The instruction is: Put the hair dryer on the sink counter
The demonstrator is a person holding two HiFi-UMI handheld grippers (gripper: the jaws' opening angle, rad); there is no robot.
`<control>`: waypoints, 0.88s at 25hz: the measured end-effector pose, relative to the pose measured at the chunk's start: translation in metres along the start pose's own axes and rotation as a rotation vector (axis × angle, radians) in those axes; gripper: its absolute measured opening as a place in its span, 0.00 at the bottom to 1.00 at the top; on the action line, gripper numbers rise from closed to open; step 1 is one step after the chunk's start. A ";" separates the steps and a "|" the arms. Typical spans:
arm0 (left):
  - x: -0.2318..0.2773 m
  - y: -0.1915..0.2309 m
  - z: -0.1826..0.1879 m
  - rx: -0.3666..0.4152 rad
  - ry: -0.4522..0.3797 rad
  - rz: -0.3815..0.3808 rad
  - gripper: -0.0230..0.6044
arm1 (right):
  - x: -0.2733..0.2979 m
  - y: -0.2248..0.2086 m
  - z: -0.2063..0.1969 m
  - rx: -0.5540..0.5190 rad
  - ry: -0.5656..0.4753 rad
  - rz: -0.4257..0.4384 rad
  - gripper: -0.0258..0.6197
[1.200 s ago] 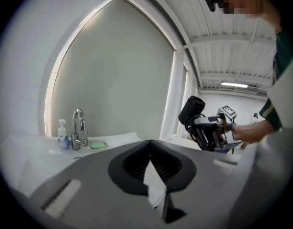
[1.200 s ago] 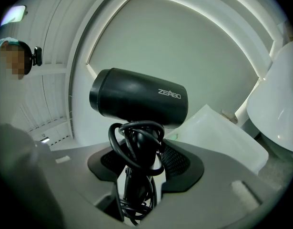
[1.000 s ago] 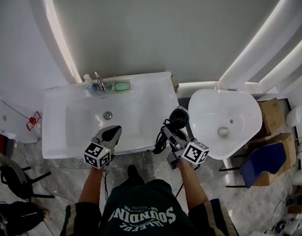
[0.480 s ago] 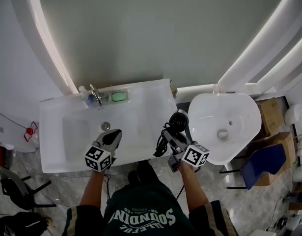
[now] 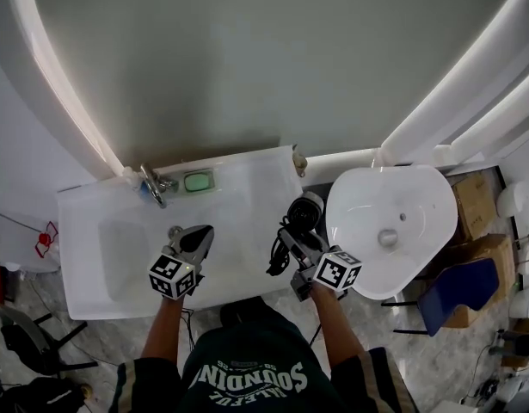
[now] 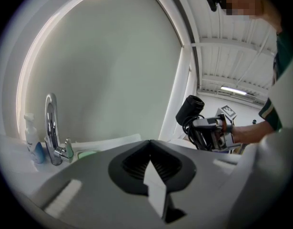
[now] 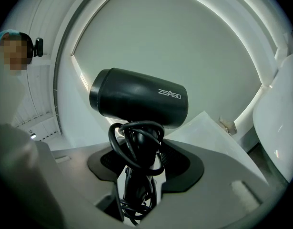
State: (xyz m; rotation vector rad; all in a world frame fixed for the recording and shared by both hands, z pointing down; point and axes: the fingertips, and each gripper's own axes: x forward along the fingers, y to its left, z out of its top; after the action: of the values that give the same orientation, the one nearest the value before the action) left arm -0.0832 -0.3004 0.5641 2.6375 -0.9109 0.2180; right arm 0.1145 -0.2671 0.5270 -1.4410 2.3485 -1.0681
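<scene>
In the head view, my right gripper (image 5: 297,241) holds the black plastic hair dryer (image 5: 304,208) over the right edge of the white sink counter (image 5: 238,198). My left gripper (image 5: 198,236) hangs over the counter's front edge.

In the left gripper view, my jaws are pressed together with nothing between them. The chrome faucet (image 6: 51,128) stands at the counter's back.

In the right gripper view, my jaws clamp the dryer's cord-wrapped handle.
</scene>
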 end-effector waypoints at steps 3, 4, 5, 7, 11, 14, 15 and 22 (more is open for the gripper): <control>0.014 0.008 -0.003 -0.014 0.012 0.004 0.12 | 0.013 -0.017 0.001 -0.020 0.029 -0.014 0.36; 0.017 0.011 -0.004 -0.018 0.016 0.006 0.12 | 0.018 -0.023 0.000 -0.023 0.039 -0.019 0.36; 0.020 0.013 -0.006 -0.022 0.020 0.008 0.12 | 0.022 -0.028 -0.002 -0.023 0.051 -0.025 0.36; 0.024 0.016 -0.009 -0.032 0.030 0.013 0.12 | 0.028 -0.038 -0.006 -0.015 0.073 -0.042 0.36; 0.032 0.021 -0.016 -0.043 0.054 0.015 0.12 | 0.043 -0.061 -0.014 -0.021 0.123 -0.093 0.36; 0.040 0.024 -0.019 -0.050 0.065 0.014 0.12 | 0.055 -0.076 -0.021 -0.034 0.173 -0.130 0.36; 0.043 0.025 -0.020 -0.052 0.069 0.014 0.12 | 0.059 -0.081 -0.024 -0.038 0.188 -0.141 0.36; 0.053 0.032 -0.026 -0.071 0.090 0.023 0.12 | 0.092 -0.110 -0.031 -0.081 0.292 -0.196 0.36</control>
State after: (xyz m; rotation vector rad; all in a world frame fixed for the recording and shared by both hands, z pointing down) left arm -0.0624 -0.3449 0.6105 2.5321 -0.9029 0.3019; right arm 0.1293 -0.3586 0.6410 -1.6743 2.5113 -1.3289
